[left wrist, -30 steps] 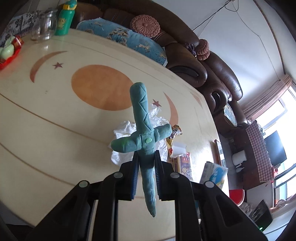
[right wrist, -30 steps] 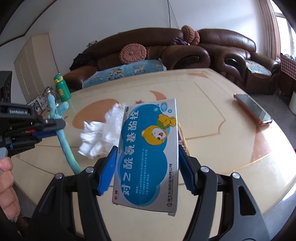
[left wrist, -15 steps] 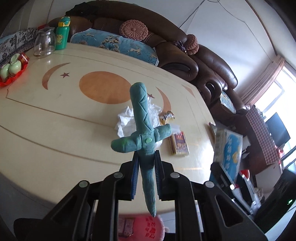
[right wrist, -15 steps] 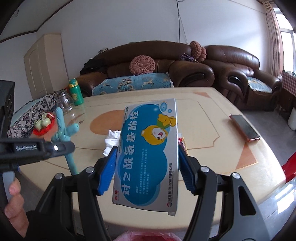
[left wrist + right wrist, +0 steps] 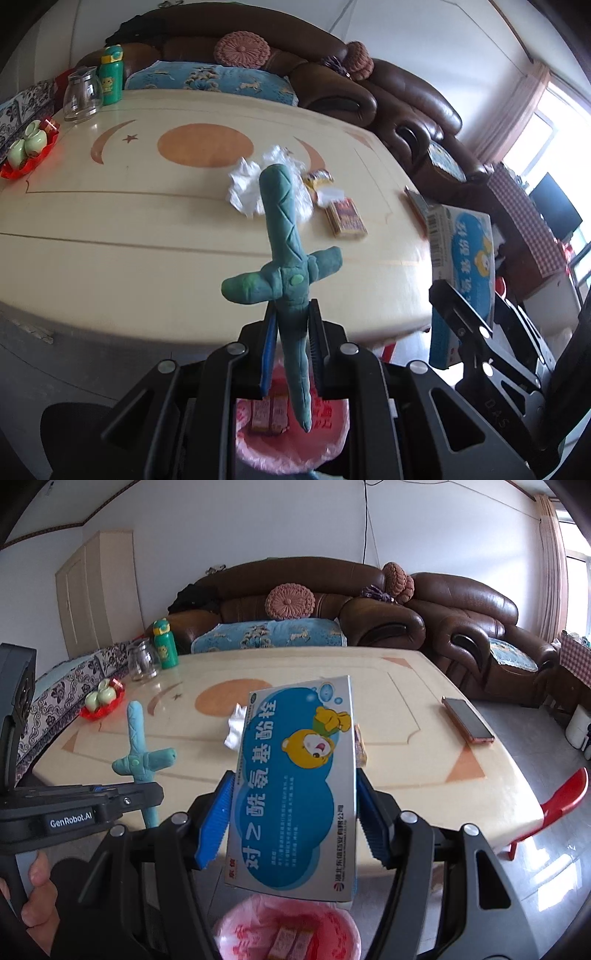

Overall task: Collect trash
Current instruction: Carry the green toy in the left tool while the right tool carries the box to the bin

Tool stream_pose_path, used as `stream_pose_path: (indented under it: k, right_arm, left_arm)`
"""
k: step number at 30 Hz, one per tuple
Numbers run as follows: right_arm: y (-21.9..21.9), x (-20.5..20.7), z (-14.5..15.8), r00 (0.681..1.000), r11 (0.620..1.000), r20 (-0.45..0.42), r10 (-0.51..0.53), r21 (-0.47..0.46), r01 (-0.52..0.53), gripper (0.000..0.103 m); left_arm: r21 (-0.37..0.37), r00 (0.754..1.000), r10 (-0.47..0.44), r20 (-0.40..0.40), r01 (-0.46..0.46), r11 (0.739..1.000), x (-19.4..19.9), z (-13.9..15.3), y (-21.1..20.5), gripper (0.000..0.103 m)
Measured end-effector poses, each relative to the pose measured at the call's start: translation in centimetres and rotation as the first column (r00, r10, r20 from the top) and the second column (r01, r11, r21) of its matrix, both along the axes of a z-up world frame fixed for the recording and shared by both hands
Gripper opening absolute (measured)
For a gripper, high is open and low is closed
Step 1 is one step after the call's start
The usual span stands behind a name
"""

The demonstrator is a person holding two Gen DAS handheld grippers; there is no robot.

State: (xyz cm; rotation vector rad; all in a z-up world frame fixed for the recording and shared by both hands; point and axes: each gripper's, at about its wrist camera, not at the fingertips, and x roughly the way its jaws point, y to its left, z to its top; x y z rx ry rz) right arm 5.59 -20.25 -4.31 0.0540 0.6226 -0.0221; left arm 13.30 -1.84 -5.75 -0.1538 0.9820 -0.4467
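Note:
My left gripper is shut on a teal clay sword, also seen in the right wrist view. My right gripper is shut on a blue medicine box, which also shows in the left wrist view. Both are held in front of the table's near edge, above a bin lined with a pink bag that holds small packets. The bin also shows in the left wrist view. On the table lie crumpled white tissue, a small red box and a yellow wrapper.
A phone lies on the table's right side. A glass jar, a green bottle and a red tray with green cups stand at the far left. Brown sofas surround the table. A red chair stands at the right.
Both grippers have pulled back from over the table to in front of its near edge, with their objects still held. The pink-lined bin has come into view below them.

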Motion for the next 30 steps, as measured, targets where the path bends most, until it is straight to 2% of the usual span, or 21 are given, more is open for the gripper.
stream_pose_path:
  k: [6, 11, 20, 30]
  right_arm:
    - [0.5, -2.6, -0.5, 0.999, 1.0, -0.03, 0.01, -0.016, -0.01, 0.062]
    - [0.8, -4.3, -1.7, 0.997, 1.0, -0.072, 0.012, -0.022, -0.014, 0.062]
    - [1.1, -6.0, -6.0, 0.984, 0.999, -0.179, 0.005, -0.039, -0.012, 0.062]
    - [0.7, -6.0, -13.0, 0.943, 0.999, -0.332, 0.004, -0.031, -0.015, 0.062]
  left_arm:
    - [0.045, 0.999, -0.047, -0.018, 0.048, 0.998, -3.1, -1.5, -0.8, 0.017]
    - [0.076, 0.994, -0.081, -0.071, 0.086, 0.993, -5.2, -4.0, -1.5, 0.017]
    - [0.108, 0.984, -0.095, -0.152, 0.112, 0.988, -6.9, -8.2, -1.6, 0.017]
    - [0.139, 0.95, -0.157, -0.268, 0.199, 0.97, -6.8, -13.9, -2.8, 0.017]
